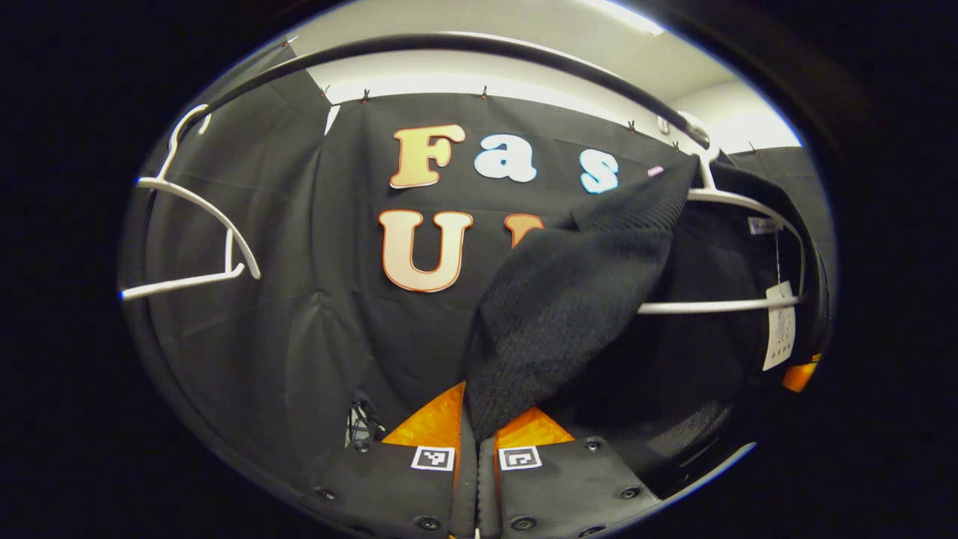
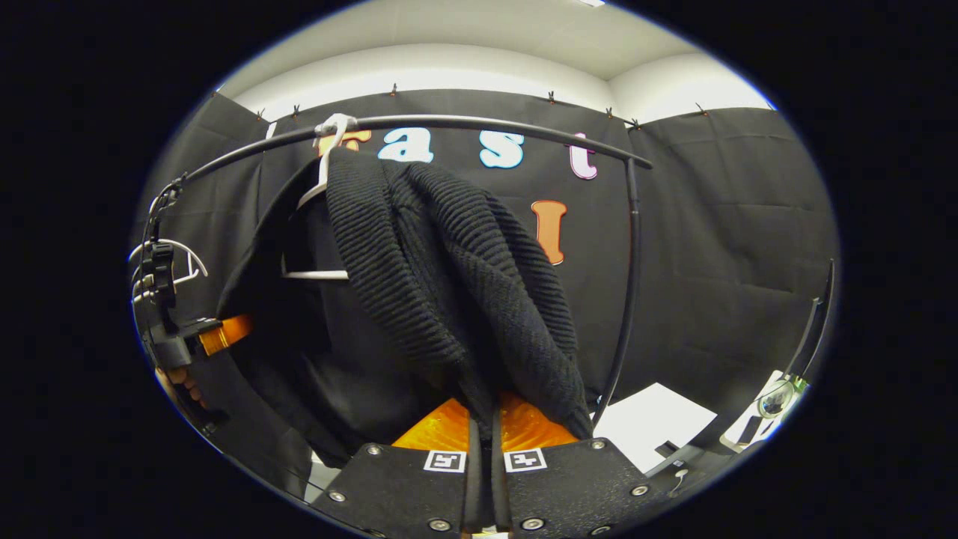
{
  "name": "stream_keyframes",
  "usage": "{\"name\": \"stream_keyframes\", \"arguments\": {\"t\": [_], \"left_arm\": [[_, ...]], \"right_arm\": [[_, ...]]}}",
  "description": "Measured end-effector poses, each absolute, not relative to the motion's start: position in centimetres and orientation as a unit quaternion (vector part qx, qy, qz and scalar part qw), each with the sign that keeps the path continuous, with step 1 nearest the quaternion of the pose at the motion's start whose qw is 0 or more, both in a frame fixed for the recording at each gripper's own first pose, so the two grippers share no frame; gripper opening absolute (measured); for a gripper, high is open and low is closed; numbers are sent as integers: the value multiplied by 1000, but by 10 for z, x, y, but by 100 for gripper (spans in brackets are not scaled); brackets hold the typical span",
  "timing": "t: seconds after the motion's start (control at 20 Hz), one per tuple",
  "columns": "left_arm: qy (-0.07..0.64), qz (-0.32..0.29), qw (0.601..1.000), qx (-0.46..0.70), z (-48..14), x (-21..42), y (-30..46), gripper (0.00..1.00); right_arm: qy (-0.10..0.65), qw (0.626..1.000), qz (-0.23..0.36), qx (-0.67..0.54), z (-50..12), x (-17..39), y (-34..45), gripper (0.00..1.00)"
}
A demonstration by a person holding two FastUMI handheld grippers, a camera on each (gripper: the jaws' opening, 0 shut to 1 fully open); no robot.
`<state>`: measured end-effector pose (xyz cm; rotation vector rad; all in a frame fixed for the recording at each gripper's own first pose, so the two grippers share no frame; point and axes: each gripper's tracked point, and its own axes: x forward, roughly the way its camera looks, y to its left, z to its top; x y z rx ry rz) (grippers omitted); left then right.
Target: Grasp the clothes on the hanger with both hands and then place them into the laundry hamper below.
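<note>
Both claws closed on the black ribbed knit garment [image 1: 569, 299], one on each side. Left claw [image 1: 477, 442] pinched narrow on a lower fold, cloth running straight down into the gap between the fingers. Right claw [image 2: 484, 434] likewise narrow, a bunched fold of the same knit gripped between its fingers in the right gripper view.

Garment hangs on its white hanger [image 1: 737, 303], draped over the shoulder bar; hanger hook caught on the black curved rail [image 2: 479, 123]. Cloth pulled taut and slanted from the hanger toward the left claw: judged a two-sided hold meant to draw the knit off the hanger arms without dragging the hanger along the rail.

Second white hanger [image 1: 194, 239], bare, farther along the rail in the left gripper view. Left claw's body and a bit of the holding hand [image 2: 176, 382] seen at the far edge of the right gripper view, just beside the garment's other flank.

Laundry hamper: not made out in these frames; task puts it below.

Writing: white swing tag [image 1: 778, 326] dangling from the garment near the hanger's end, plus a small sewn label [image 1: 762, 224] higher up; print on both too small to read. Square coded markers on each claw's fingers, no legible text.

Step judged: grasp done, lift-off from hanger not yet done.
</note>
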<state>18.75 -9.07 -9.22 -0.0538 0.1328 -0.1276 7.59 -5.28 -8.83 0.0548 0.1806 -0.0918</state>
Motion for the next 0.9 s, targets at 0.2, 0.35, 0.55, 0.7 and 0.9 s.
{"name": "stream_keyframes", "arguments": {"t": [0.2,0.35,0.55,0.7,0.9], "left_arm": [[46,-58,997,-27,-63,181,-73,8],[36,-51,998,-24,-49,184,-63,8],[19,-40,999,-11,-32,187,-50,11],[13,-38,999,-2,-24,188,-44,8],[8,-40,999,4,-18,190,-42,8]], "right_arm": [[85,995,-34,33,-66,62,-57,4],[77,996,-23,26,-43,55,-62,5],[70,997,-14,40,-17,55,-73,4],[64,996,-13,63,-2,58,-84,4],[65,994,12,92,14,54,-86,4]]}}
